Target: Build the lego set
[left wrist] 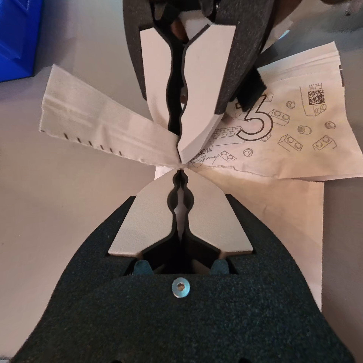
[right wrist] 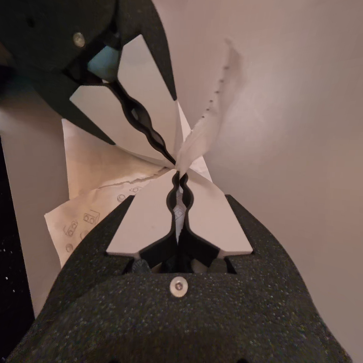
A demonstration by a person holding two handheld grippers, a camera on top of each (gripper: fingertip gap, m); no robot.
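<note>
Two grippers clenched on a torn paper bag

Left gripper (left wrist: pixel 179 170) and right gripper (right wrist: pixel 179 172) pinch the white paper bag (left wrist: pixel 294 141), printed with brick drawings, mid-frame; blue bin (left wrist: pixel 17 39) upper left.

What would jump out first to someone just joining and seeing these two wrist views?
Dead centre, the left gripper and the right gripper meet tip to tip, both shut on a white paper bag printed with brick outlines and partly torn open along a ragged edge. The torn strip with dashed marks fans out to the left in the left wrist view. A blue bin sits at that view's upper left on the pale table.
</note>
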